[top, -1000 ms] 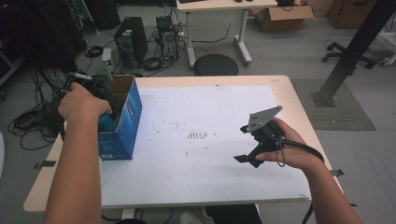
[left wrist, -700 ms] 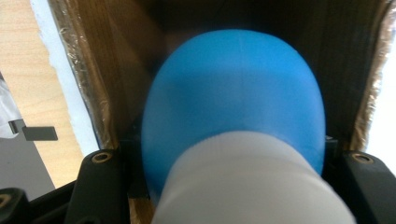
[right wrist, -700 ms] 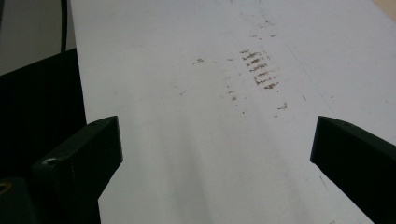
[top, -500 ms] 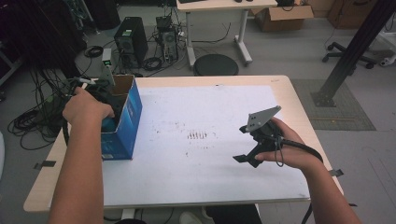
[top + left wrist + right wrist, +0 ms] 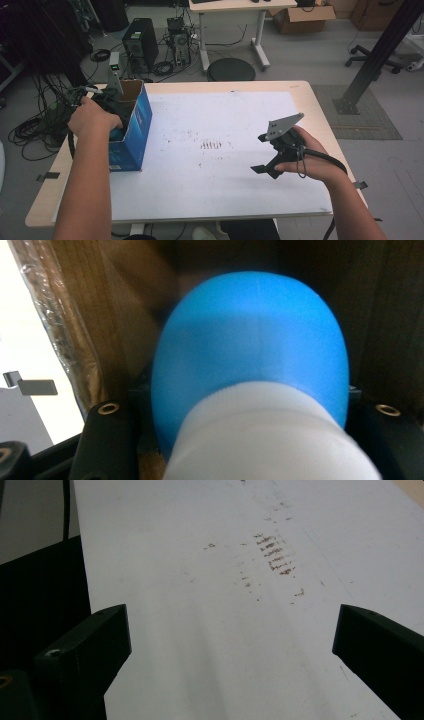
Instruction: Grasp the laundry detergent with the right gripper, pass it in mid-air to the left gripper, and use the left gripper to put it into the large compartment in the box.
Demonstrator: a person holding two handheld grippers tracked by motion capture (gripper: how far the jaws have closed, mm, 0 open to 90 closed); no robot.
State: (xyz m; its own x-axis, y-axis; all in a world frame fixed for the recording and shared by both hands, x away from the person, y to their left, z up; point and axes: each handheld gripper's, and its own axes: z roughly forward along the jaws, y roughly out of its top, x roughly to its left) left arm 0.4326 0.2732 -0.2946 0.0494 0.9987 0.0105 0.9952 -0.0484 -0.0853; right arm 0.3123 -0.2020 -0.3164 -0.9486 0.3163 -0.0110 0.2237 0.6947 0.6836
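Note:
An open blue carton (image 5: 139, 131) with a brown inside stands on the table's left side. My left gripper (image 5: 119, 129) reaches down into it, the hand over its mouth. In the left gripper view the jaws (image 5: 240, 410) are shut on a rounded blue object with a white end (image 5: 250, 350), set against the carton's brown wall. My right gripper (image 5: 260, 154) hovers over the right part of the white sheet (image 5: 215, 175). Its jaws stand wide apart with nothing between them (image 5: 230, 645), above the sheet's brown smudges (image 5: 274, 555).
The white sheet covers most of the wooden table (image 5: 50, 200). On the floor beyond are a round black stool (image 5: 231, 69), computer towers (image 5: 139, 45), loose cables (image 5: 35, 125) and a black post (image 5: 372, 55). A second table carries a cardboard box (image 5: 300, 17).
The left hand has shifted slightly to the right over the carton's mouth. The right hand has stayed where it was.

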